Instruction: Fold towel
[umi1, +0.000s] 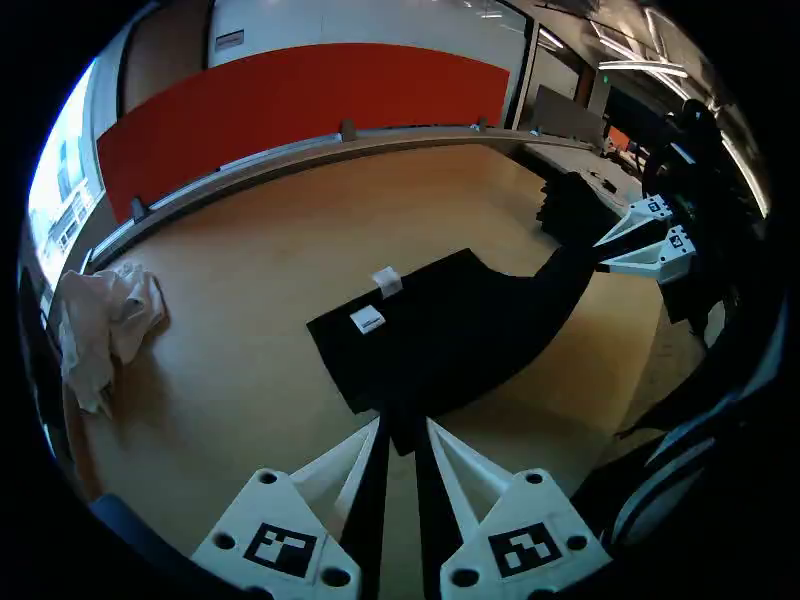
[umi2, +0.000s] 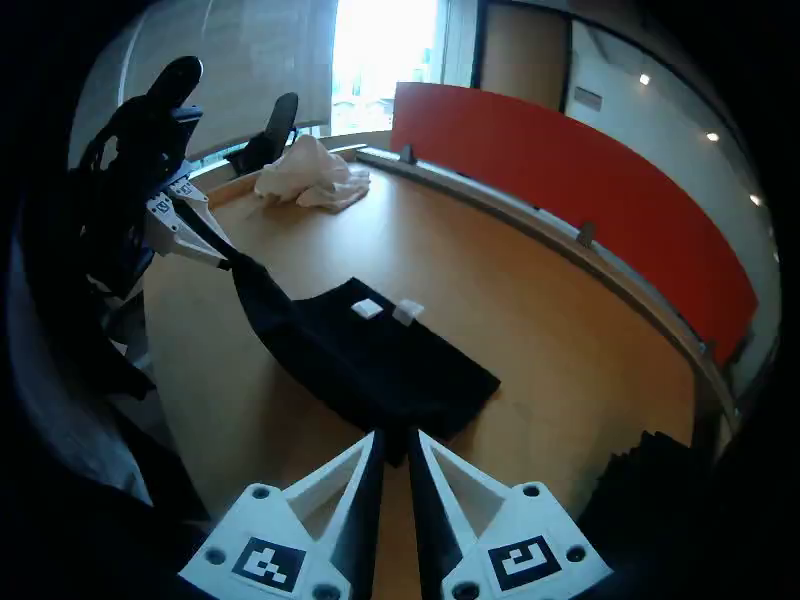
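We hold the towel (umi1: 450, 320) by two near corners, the left gripper (umi1: 403, 428) and the right gripper (umi2: 395, 437) each with fingers narrow, pinching cloth. The rest lies on the bench (umi1: 250, 300) straight ahead. The held edge runs between our hands, so we judge the fold goes forward.

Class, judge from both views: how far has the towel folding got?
Done: the black towel lies spread on the table, white tags up. In hand: the left gripper and right gripper each pinch a corner, with that edge raised off the table. Left: carrying the edge across to make the fold; no finished fold is evident.
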